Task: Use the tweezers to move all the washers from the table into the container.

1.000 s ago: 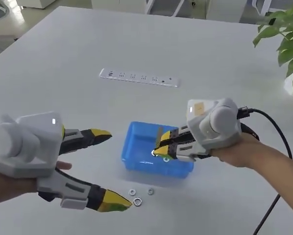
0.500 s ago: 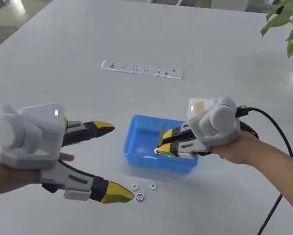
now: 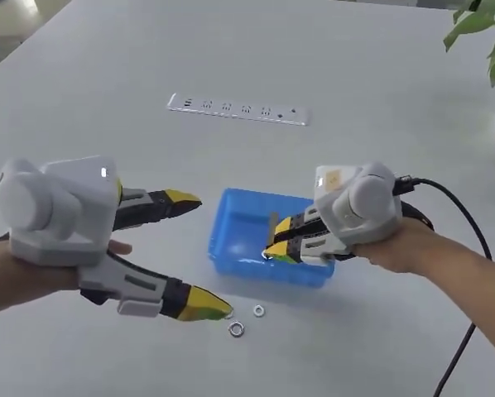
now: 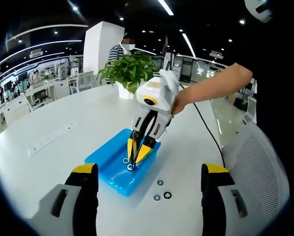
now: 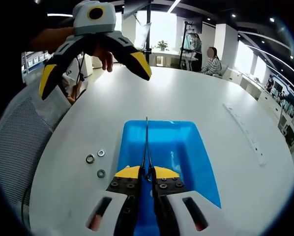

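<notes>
1. Right tool (image 3: 272, 251), centre-right of the head view, is clenched on the tweezers (image 5: 147, 142). The tweezer tips point down inside the blue container (image 3: 231, 266).
2. In the left gripper view, two small rings (image 4: 126, 161) sit at the tweezer tips on the container floor, and they read as washers. Can't tell whether the tips grip one or it already lies free.
3. Left tool (image 3: 204, 255), on the left of the head view, has its jaws spread wide and holds nothing. It hovers above the surface (image 3: 355, 99) just left of the container.
4. Three loose washers (image 5: 101, 153) lie on the surface just outside the container wall, at lower left in the right gripper view. In the head view they are at lower centre, right by the left tool's lower jaw tip.
5. Judgement: the task is partway done. A couple of washers look to be in the container and three are left on the surface. Each one likely needs its own tweezer pick.
6. Power strip (image 3: 237, 109) at upper centre, well apart from the work and not involved.
</notes>
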The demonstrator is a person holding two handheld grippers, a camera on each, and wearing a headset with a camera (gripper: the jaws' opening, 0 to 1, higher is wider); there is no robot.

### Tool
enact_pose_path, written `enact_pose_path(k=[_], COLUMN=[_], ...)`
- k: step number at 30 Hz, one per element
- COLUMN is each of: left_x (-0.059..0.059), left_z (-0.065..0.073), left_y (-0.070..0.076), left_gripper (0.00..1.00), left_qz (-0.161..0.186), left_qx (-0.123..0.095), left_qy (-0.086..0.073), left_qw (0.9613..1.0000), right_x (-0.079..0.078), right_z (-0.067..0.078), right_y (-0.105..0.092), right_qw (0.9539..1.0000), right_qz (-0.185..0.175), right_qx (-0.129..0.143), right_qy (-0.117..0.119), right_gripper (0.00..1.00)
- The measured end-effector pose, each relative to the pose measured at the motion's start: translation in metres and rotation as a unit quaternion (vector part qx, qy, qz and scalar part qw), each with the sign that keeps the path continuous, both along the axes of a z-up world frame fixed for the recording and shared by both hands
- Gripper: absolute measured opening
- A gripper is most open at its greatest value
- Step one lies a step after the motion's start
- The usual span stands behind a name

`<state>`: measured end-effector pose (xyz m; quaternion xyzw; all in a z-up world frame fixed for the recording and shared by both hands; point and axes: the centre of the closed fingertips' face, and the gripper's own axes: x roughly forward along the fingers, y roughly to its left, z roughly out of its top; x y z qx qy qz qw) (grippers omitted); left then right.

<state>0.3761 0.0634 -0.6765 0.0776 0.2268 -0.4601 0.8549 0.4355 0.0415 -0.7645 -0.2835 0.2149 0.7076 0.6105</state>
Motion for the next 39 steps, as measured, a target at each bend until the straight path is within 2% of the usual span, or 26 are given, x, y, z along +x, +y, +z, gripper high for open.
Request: enact_pose_path(k=[5, 10, 15, 26, 34, 39], left_x=[0.007, 0.02, 0.033, 0.048, 0.058, 0.06], left_z=[-0.002, -0.001, 0.004, -0.002, -0.011, -0.012], left_y=[0.0, -0.005, -0.015, -0.033, -0.04, -0.046], left_gripper=[0.81, 0.6, 0.52, 0.3, 0.21, 0.17], left_qz=[-0.005, -0.026, -0.05, -0.099, -0.121, -0.136], left_qx=[0.017, 0.042, 0.049, 0.07, 0.088, 0.09], left_qy=[-0.01, -0.029, -0.039, -0.038, -0.033, -0.03], left_qw=[0.9998, 0.9984, 0.9967, 0.9919, 0.9882, 0.9862], right_x=[0.0, 0.0, 0.0, -0.001, -0.001, -0.001], right_z=[-0.001, -0.001, -0.001, -0.001, -0.001, -0.001], right_y=[-0.002, -0.002, -0.001, -0.002, -0.002, -0.002], right_qw=[1.0, 1.0, 1.0, 1.0, 1.0, 1.0], right_qz=[-0.003, 0.0, 0.0, 0.001, 0.002, 0.003], right_qx=[0.001, -0.002, -0.002, -0.002, -0.003, -0.003], right_qy=[0.001, -0.001, -0.001, -0.001, -0.003, -0.004], right_gripper=[0.09, 0.09, 0.09, 0.09, 0.09, 0.09])
